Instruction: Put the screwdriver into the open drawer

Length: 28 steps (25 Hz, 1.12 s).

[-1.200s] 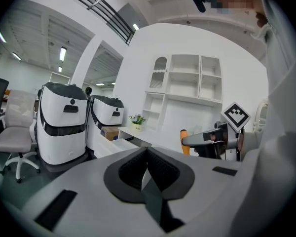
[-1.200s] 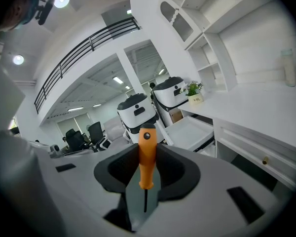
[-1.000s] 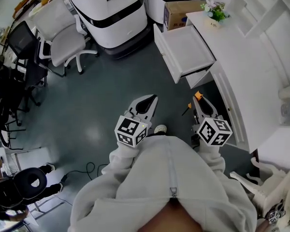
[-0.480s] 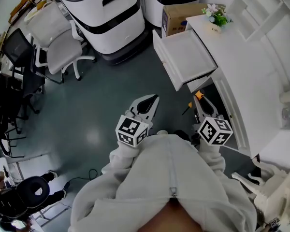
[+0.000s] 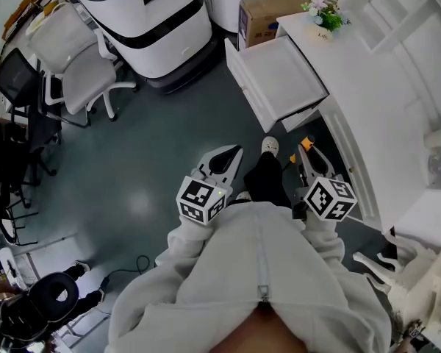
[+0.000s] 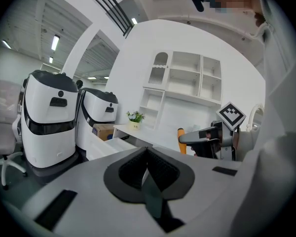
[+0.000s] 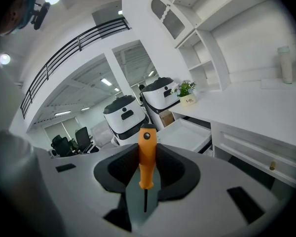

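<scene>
Screwdriver (image 7: 147, 158) — between right hand-held gripper (image 7: 147, 149) jaws

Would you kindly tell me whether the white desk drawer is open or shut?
Open: the drawer juts out from the desk, its bare white inside showing in the head view.

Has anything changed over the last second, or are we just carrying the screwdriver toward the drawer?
The person has stepped forward: a dark trouser leg now shows between the grippers, its pale shoe further ahead, and the open drawer looks slightly nearer. Nothing was taken or let go. The right gripper stays shut on the orange-handled screwdriver, the left gripper stays shut and empty, both placed as before in the head view.
</scene>
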### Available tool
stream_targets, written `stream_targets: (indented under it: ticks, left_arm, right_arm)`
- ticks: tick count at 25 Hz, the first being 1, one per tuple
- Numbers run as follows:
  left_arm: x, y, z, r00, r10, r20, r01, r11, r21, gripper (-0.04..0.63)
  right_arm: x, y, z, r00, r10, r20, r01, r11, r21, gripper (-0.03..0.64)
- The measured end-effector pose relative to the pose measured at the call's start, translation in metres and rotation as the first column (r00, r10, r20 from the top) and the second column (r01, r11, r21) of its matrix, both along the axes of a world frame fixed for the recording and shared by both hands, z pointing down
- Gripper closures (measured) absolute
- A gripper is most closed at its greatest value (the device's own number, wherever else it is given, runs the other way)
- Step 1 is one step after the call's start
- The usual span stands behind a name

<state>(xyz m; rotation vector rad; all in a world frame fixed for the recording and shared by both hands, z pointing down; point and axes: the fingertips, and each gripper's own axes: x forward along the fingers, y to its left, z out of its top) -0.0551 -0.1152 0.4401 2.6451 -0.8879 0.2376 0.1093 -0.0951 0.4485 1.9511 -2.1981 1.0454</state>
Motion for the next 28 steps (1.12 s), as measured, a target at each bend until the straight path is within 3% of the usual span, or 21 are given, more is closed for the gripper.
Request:
stream_targets:
  ticks: [11,20,28]
  left_arm:
    - [0.018,-0.041,0.007,1.000,0.004,0.017,-0.004,1.000,-0.016,0.578]
    - [0.049,-0.108,0.005,1.000,-0.001,0.018,0.001,1.000,-0.011,0.578]
    - [0.066,-0.150,0.016,0.999,-0.033,0.029,0.035,0.998,-0.050,0.578]
  right_arm:
    - [0.012,-0.043,0.009,1.000,-0.016,0.017,0.016,1.000,-0.017,0.494]
    - [0.049,-0.107,0.009,1.000,-0.019,0.012,0.019,0.999,-0.025,0.494]
    - [0.074,-0.148,0.023,0.999,-0.041,0.002,0.041,0.996,-0.077,0.494]
